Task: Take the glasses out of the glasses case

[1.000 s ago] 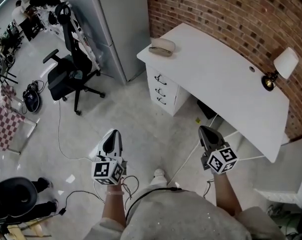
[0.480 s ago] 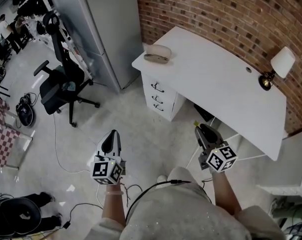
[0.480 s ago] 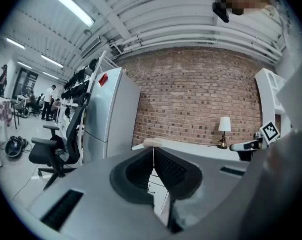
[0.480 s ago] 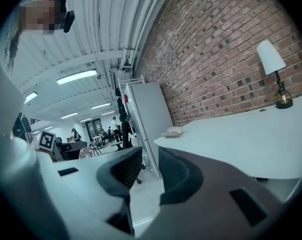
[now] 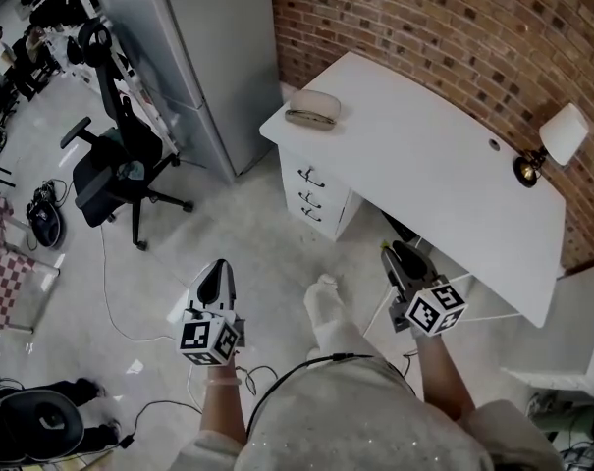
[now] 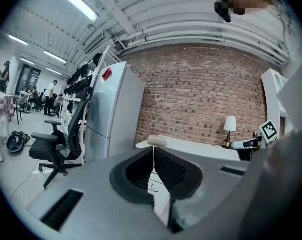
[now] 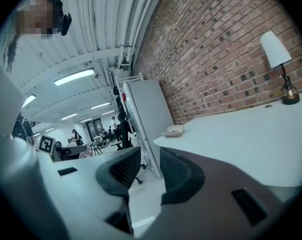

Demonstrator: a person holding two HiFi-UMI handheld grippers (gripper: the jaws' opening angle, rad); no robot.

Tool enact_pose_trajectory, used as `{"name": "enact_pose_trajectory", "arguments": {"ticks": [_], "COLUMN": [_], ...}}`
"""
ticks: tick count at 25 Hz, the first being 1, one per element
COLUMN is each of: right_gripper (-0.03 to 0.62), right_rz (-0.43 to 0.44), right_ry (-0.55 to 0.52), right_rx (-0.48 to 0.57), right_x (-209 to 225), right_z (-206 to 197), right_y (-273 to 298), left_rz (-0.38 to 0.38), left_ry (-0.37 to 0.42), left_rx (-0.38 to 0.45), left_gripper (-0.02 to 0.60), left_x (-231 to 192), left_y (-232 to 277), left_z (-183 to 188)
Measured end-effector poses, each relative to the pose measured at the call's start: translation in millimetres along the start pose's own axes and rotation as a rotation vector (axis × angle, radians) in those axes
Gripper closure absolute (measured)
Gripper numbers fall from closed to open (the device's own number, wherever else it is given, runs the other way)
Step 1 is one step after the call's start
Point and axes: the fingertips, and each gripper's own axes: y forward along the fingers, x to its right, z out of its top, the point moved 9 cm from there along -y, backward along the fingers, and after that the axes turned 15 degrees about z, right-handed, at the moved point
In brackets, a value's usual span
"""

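The right claw is being opened, and nothing is held in it. The left claw is shut tight and empty. The case is seen well ahead of both, closed, on the desk corner. If it is bumped by a claw, it could be knocked off the edge and the glasses broken.

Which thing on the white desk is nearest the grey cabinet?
The beige glasses case, lying at the corner of the desk beside the cabinet; the lamp stands at the opposite end by the brick wall.
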Motion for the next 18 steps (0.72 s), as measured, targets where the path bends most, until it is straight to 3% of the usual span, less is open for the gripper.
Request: {"name": "enact_pose_trajectory", "arguments": {"ticks": [18], "right_gripper": [0.467], "right_rz": [0.067], "right_ry": [0.028], "right_rx": [-0.034], "right_x": [100], "right_z": [42], "right_y": [123], "left_rz": [0.006], "left_ry": [0.001], "left_rx": [-0.016], "left_gripper": [0.575], "left_x": [5], "left_y": [150], "left_z": [27]}}
